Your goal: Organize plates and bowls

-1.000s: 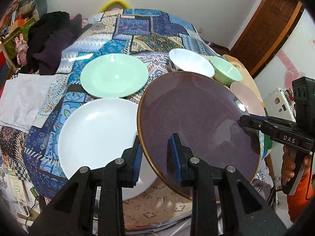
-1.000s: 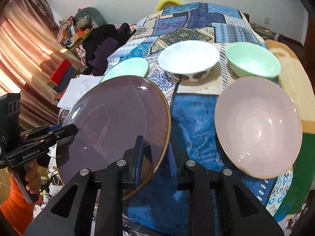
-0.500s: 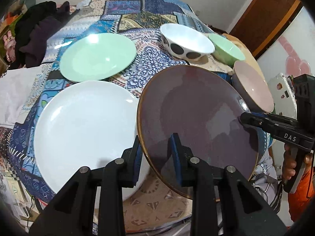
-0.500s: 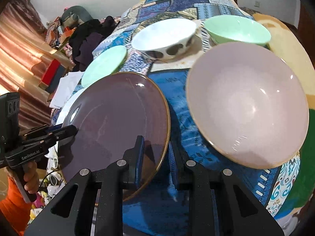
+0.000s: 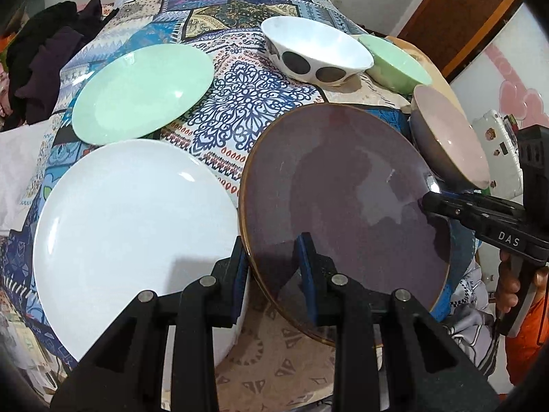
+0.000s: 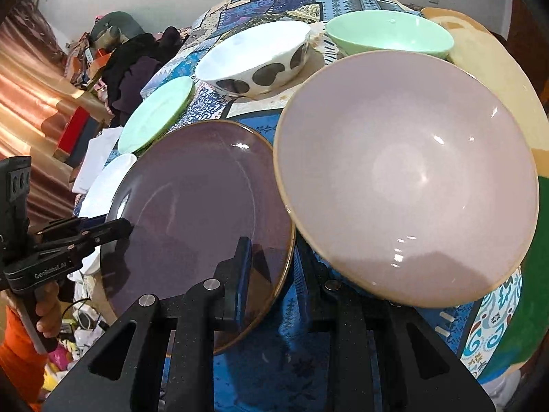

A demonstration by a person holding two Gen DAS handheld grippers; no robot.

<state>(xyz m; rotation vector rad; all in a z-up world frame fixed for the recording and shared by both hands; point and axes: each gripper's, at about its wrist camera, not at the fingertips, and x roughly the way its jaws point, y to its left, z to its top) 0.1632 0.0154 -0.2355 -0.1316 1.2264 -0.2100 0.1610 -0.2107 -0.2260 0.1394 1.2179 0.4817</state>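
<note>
Ceramic: 3 plates (image 5: 137, 233), 3 bowls (image 6: 405, 178), patchwork cloth (image 5: 250, 110).

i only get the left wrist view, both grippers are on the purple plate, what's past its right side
Observer: The pink bowl sits right beside the purple plate; its rim overlaps the plate's edge in the right wrist view.
Operator: right gripper grip ok? i only see its tip
Observer: The right gripper has one pad above the plate's rim and one below.
Operator: anything beyond that bowl
Observer: The green bowl stands beside the spotted bowl, its whole rim showing.
</note>
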